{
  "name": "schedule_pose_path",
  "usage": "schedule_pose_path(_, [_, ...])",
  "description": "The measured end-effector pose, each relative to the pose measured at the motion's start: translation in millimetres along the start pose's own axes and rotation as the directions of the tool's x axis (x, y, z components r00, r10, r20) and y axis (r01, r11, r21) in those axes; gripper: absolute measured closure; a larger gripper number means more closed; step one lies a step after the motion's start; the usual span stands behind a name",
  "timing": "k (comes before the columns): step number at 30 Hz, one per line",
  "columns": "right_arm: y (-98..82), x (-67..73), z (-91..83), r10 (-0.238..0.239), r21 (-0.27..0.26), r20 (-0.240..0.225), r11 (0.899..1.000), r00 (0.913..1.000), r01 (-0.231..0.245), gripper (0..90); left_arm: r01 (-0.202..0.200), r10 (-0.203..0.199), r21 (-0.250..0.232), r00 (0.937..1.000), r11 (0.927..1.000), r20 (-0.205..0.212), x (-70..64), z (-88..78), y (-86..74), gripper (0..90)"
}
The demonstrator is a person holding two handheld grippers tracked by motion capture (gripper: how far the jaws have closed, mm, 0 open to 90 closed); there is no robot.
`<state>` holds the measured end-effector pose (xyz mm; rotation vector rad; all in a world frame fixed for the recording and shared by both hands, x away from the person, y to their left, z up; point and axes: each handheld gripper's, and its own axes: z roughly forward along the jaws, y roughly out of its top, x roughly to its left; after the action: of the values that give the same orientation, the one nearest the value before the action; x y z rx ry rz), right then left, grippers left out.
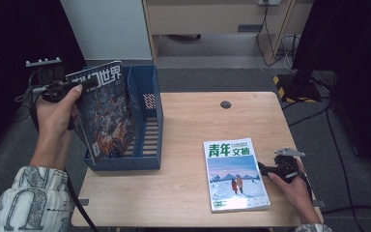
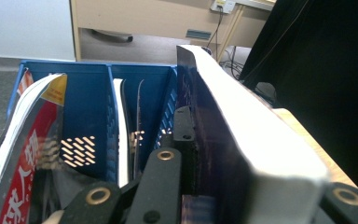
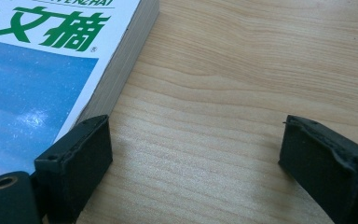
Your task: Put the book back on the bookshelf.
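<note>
My left gripper (image 1: 77, 86) is clamped on a dark magazine (image 1: 104, 113), holding it upright over the blue file rack (image 1: 149, 121) at the table's (image 1: 183, 188) left edge. My right gripper (image 3: 193, 154) rests low on the wood with jaws wide apart, gripping nothing, just beside the white-and-blue magazine (image 1: 234, 174) lying flat.

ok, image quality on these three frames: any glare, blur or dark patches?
High view: dark upper corners, evenly lit table, mild sheen low on the blue-and-white magazine. Left gripper view: the dark magazine in the left tool is soft and overexposed at its near page edge; blue file rack sharper. Right gripper view: glare speckle on that blue-and-white cover, wood grain crisp.
</note>
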<state>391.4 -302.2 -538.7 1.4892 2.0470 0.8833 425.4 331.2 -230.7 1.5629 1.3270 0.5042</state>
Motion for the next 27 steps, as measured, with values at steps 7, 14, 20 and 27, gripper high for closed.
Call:
schedule_pose_path(7, [0.0, 0.0, 0.0, 0.000, 0.000, 0.000, 1.000, 1.0000, 0.000, 9.4, -0.002, 0.002, -0.004, 0.9999, 1.0000, -0.011, 1.2, 7.5, 0.6, 82.2])
schedule_pose_path(14, [0.0, 0.0, 0.0, -0.001, 0.001, 0.000, 1.000, 1.0000, 0.001, 9.4, -0.007, 0.006, -0.005, 0.9998, 1.0000, -0.020, 0.7, 23.2, 1.4, 82.2])
schedule_pose_path(20, [-0.1, -0.2, -0.1, -0.004, 0.002, 0.000, 1.000, 1.0000, 0.004, 9.4, -0.012, 0.012, 0.003, 0.9994, 0.9999, -0.033, 4.5, 32.9, 2.7, 82.2])
schedule_pose_path(27, [-0.1, -0.1, -0.1, -0.003, 0.001, 0.000, 1.000, 1.0000, 0.003, 9.4, -0.022, 0.023, 0.007, 0.9989, 0.9997, -0.040, 8.1, 38.1, 3.5, 82.2])
